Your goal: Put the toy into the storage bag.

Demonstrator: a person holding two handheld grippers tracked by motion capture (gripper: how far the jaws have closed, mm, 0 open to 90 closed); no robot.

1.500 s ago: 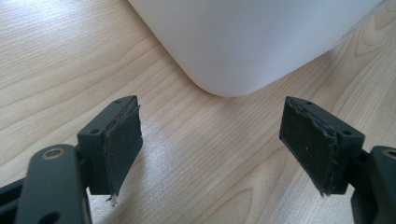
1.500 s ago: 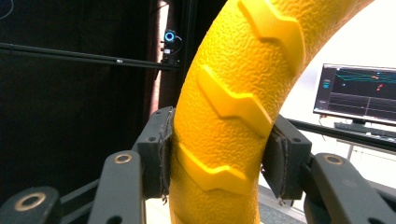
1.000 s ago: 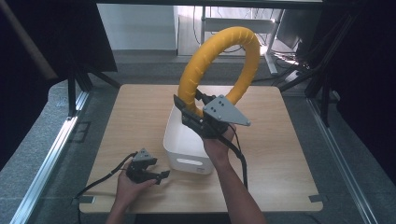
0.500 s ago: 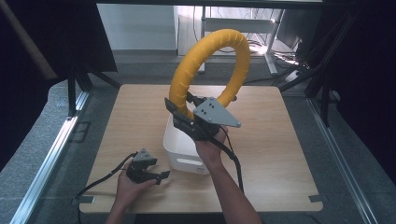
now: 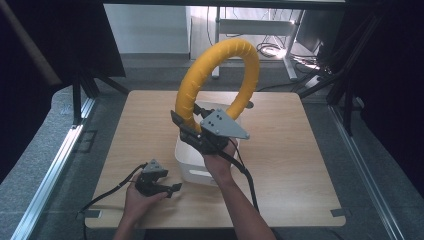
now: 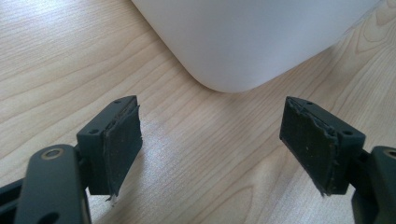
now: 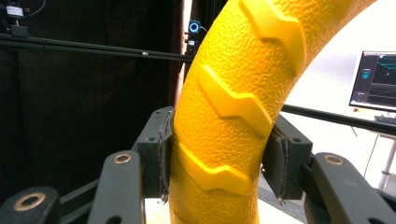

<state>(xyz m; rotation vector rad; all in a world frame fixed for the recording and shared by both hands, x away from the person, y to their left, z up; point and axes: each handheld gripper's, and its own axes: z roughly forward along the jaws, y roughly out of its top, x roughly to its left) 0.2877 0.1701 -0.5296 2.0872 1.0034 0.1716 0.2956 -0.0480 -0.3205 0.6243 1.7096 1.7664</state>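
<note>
The wooden bench (image 5: 300,165) carries a white bin (image 5: 192,165) near its middle, a little toward the person's side. Above the bin a big yellow ring (image 5: 220,60) with raised zigzag ridges stands upright in the air, and it does not touch the bench. Whether its lower end touches the bin I cannot tell, because the hand and the tool cover that part. The right gripper (image 5: 187,130) holds the ring at its lower left part; in the right gripper view the yellow ring (image 7: 233,116) is pressed between the two pads, so the jaws are closed on it. The left gripper (image 5: 175,187) lies low on the bench near the front left corner of the bin, in the person's left hand (image 5: 140,197). Its jaws stand wide apart with nothing between them, and the white bin (image 6: 252,37) is just ahead of them.
</note>
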